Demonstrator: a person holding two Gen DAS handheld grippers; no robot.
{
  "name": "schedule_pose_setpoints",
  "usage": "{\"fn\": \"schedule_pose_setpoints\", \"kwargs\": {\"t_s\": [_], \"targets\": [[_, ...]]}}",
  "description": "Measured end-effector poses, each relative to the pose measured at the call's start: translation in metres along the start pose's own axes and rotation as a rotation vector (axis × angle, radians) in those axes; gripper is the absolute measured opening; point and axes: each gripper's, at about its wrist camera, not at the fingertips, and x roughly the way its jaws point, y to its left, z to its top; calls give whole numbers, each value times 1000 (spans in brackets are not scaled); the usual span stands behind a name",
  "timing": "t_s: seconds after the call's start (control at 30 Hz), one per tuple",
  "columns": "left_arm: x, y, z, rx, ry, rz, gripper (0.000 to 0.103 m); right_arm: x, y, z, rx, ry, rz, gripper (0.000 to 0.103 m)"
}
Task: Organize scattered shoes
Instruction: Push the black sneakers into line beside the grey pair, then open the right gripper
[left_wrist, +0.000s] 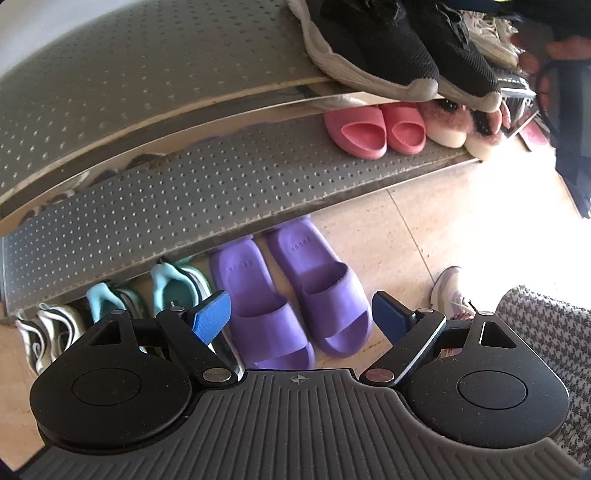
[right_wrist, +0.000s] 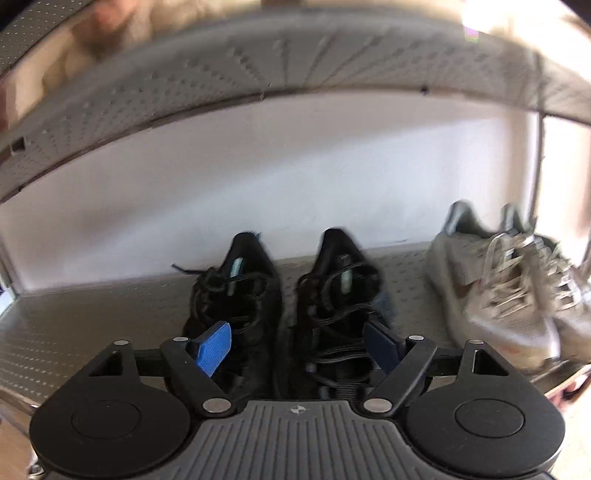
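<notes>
Left gripper (left_wrist: 301, 315): held above the floor, tilted down toward the foot of the shoe rack; blue pads spread wide, nothing between them.
Purple slides (left_wrist: 291, 291): side by side on the tiled floor (left_wrist: 399, 229), heels tucked under the lowest shelf edge, toes toward the camera; framed between the spread pads but apart from them.
Teal sneakers (left_wrist: 170, 284): on the floor just left of the purple slides, partly under the shelf.
White striped sneakers (left_wrist: 48, 325): further left again, at the rack's corner.
Lower shelf (left_wrist: 184, 206): perforated metal; bears pink slides (left_wrist: 373, 129) and, touching them on the right, fluffy pink slippers (left_wrist: 458, 125).
Upper shelf (left_wrist: 129, 74): bears black sneakers (left_wrist: 402, 48), toes overhanging the front edge.
Lone white sneaker (left_wrist: 452, 291): on the floor to the right, well apart from the rack, beside a houndstooth fabric (left_wrist: 546, 354).
Right gripper (right_wrist: 297, 349): level with a shelf, pointed straight in toward the back wall; pads apart, clamped on nothing.
Black sneakers in the right view (right_wrist: 284, 314): pair standing upright on the perforated shelf (right_wrist: 74, 325), toes toward the camera, directly ahead of the spread pads; contact with the pads cannot be told.
Grey sneakers (right_wrist: 513, 291): same shelf, near the black pair on the right, blurred.
</notes>
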Motion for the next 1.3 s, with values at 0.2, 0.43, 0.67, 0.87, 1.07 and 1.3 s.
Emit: {"fn": "schedule_pose_setpoints", "kwargs": {"t_s": [0.2,0.43,0.67,0.87,1.07,1.3], "targets": [[5,-1,1,-9,14,-4,88,27,30,-6,-167,59,-135,42],[8,-2,-3,-3,24,1,88,36,41,-8,-358,32,-249,35],[17,1,-5,-7,48,13,88,53,21,1,-311,-8,-299,32],[23,2,-2,-13,67,12,88,68,17,5,-239,-79,-435,30],[25,6,-3,-16,72,20,88,69,35,-3,-422,-105,-506,30],[20,12,-4,-14,64,31,88,42,29,6,-207,-95,-357,66]]}}
